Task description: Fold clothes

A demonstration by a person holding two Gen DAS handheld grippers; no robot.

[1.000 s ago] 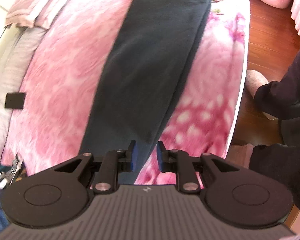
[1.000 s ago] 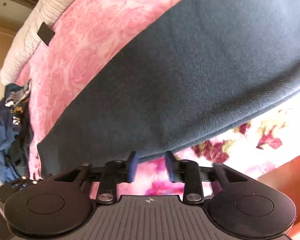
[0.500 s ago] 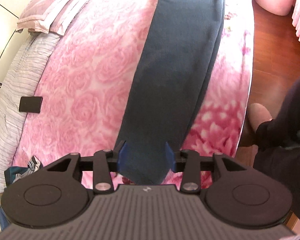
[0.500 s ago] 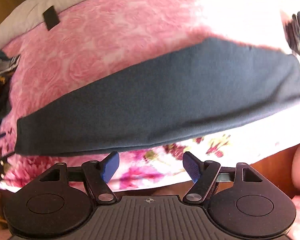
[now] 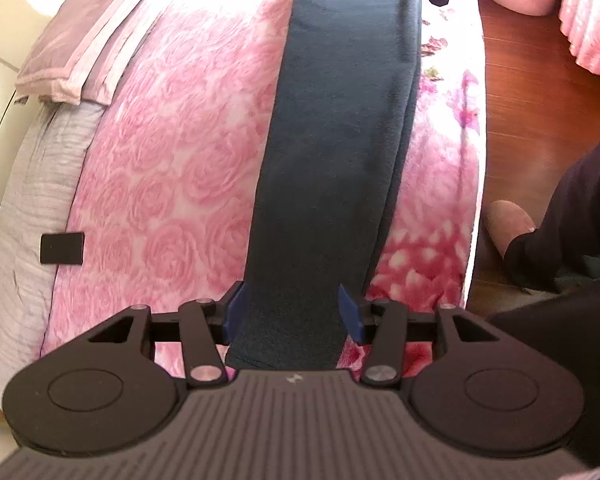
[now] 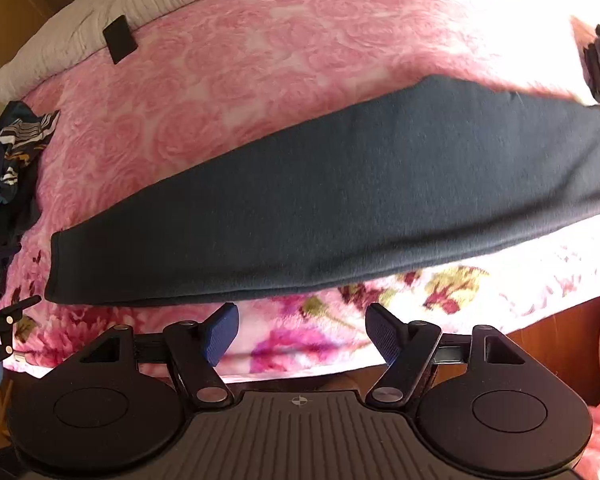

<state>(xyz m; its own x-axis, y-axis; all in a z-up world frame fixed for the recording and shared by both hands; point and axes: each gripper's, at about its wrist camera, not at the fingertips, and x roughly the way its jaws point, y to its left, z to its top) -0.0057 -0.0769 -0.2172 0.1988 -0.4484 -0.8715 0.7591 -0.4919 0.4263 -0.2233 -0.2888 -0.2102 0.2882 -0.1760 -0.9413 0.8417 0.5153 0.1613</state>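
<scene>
A dark blue-grey garment (image 5: pixel 332 152) lies folded into a long narrow strip on the pink rose bedspread (image 5: pixel 172 168). In the right wrist view it (image 6: pixel 340 208) stretches across the bed near the front edge. My left gripper (image 5: pixel 292 312) is open, its blue pads either side of the strip's near end, holding nothing. My right gripper (image 6: pixel 300 332) is open and empty, just off the strip's long edge over the flowered blanket border.
A heap of dark patterned clothes (image 6: pixel 8 160) lies at the bed's left end. A small black rectangle (image 5: pixel 62 248) sits on the grey sheet. Pillows (image 5: pixel 84 48) lie at the far end. Wooden floor (image 5: pixel 540 128) and the person's leg and slipper (image 5: pixel 508 224) are to the right.
Both grippers have opened and let go of the garment, then drawn back from it. The strip now lies flat on the bed.
</scene>
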